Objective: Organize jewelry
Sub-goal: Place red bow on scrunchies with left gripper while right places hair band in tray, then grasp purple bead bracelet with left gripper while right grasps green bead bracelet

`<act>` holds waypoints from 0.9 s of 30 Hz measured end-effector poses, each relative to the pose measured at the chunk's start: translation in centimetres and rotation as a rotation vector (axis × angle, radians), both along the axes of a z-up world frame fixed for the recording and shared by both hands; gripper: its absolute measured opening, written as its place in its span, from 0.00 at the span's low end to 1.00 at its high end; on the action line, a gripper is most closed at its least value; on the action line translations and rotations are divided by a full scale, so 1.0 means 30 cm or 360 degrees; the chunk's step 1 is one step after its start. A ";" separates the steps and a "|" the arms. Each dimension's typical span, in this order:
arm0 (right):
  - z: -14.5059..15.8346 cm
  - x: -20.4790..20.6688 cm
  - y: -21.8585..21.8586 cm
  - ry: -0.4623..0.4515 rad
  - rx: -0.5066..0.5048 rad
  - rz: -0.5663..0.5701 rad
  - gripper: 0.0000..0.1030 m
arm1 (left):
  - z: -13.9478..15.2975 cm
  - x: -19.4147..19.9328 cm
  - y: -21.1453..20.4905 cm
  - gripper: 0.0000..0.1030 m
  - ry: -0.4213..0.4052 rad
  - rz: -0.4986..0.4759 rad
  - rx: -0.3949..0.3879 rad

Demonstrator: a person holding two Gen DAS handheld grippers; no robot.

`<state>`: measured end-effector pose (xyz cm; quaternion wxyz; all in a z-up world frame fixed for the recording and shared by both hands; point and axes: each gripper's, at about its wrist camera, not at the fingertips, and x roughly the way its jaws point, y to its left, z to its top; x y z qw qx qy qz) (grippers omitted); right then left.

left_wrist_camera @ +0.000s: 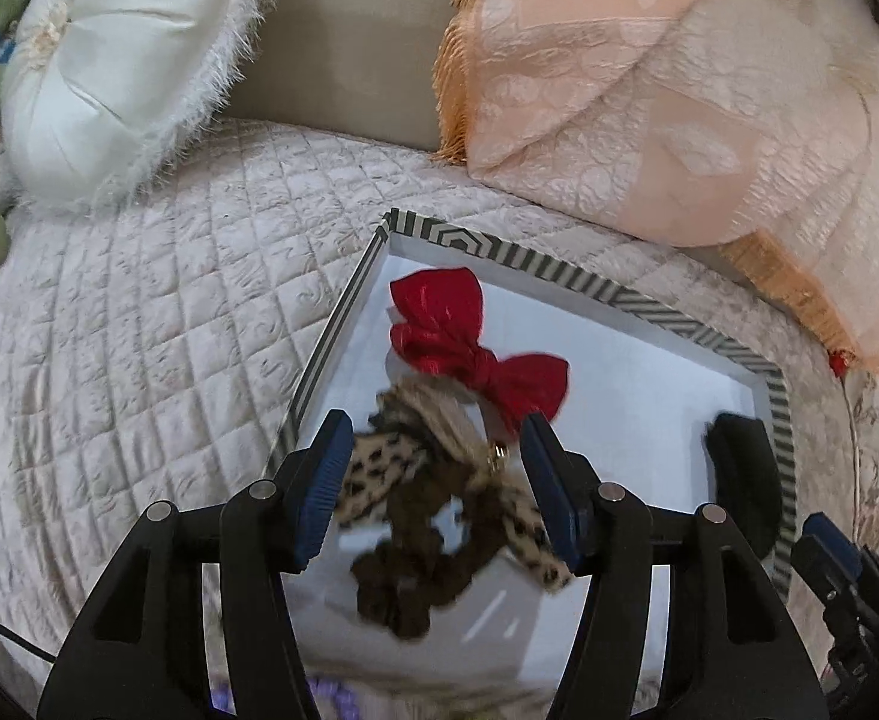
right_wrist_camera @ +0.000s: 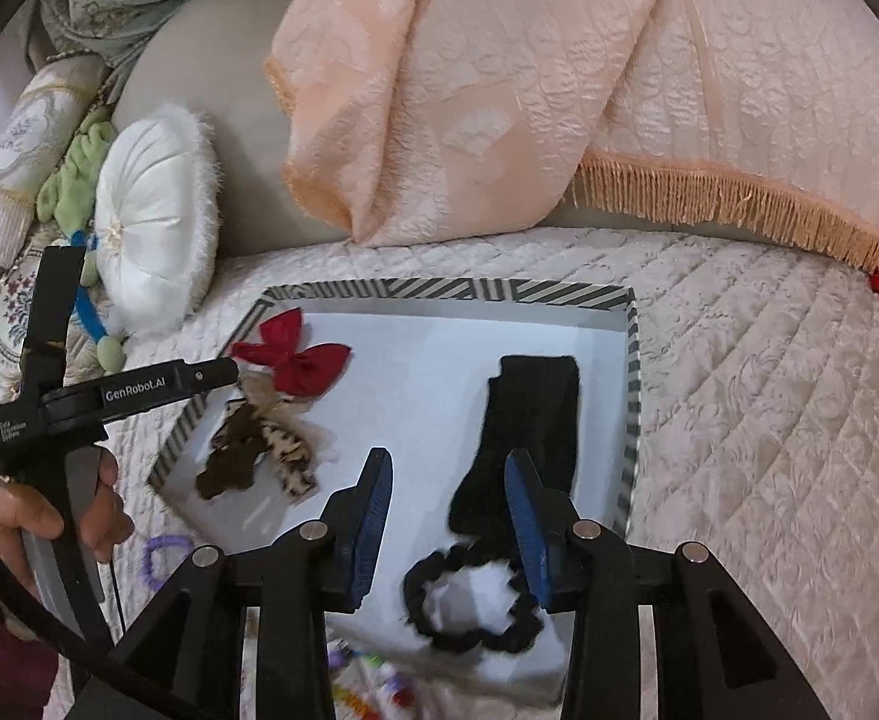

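Note:
A white tray with a striped rim [left_wrist_camera: 631,300] [right_wrist_camera: 630,360] lies on the quilted bed. In it are a red bow [left_wrist_camera: 469,342] [right_wrist_camera: 301,360], a heap of leopard-print and brown hair pieces [left_wrist_camera: 433,516] [right_wrist_camera: 259,450], a black headband [right_wrist_camera: 529,420] [left_wrist_camera: 745,462] and a black scrunchie [right_wrist_camera: 469,600]. My left gripper [left_wrist_camera: 439,480] is open, its jaws on either side of the leopard heap, above it. My right gripper [right_wrist_camera: 448,516] is open over the lower end of the headband and the scrunchie. The left gripper's body [right_wrist_camera: 133,390] shows in the right wrist view.
A white round cushion [left_wrist_camera: 109,60] [right_wrist_camera: 157,228] and a green and blue soft toy [right_wrist_camera: 79,180] lie to the left. A peach fringed bedspread [left_wrist_camera: 679,90] [right_wrist_camera: 499,90] is heaped behind the tray. A purple ring [right_wrist_camera: 163,552] and colourful small items [right_wrist_camera: 373,678] lie near the tray's front.

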<state>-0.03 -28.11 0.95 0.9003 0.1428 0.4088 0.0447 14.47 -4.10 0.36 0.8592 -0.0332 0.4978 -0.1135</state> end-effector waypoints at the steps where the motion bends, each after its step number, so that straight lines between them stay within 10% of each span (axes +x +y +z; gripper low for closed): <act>1: 0.003 -0.009 0.017 -0.0002 -0.0001 0.0003 0.36 | 0.010 -0.022 0.004 0.56 -0.0017 -0.0002 0.0007; 27: 0.125 -0.328 0.208 -0.0094 -0.0030 0.0042 0.41 | 0.166 -0.536 0.084 0.56 -0.0304 -0.0077 0.0136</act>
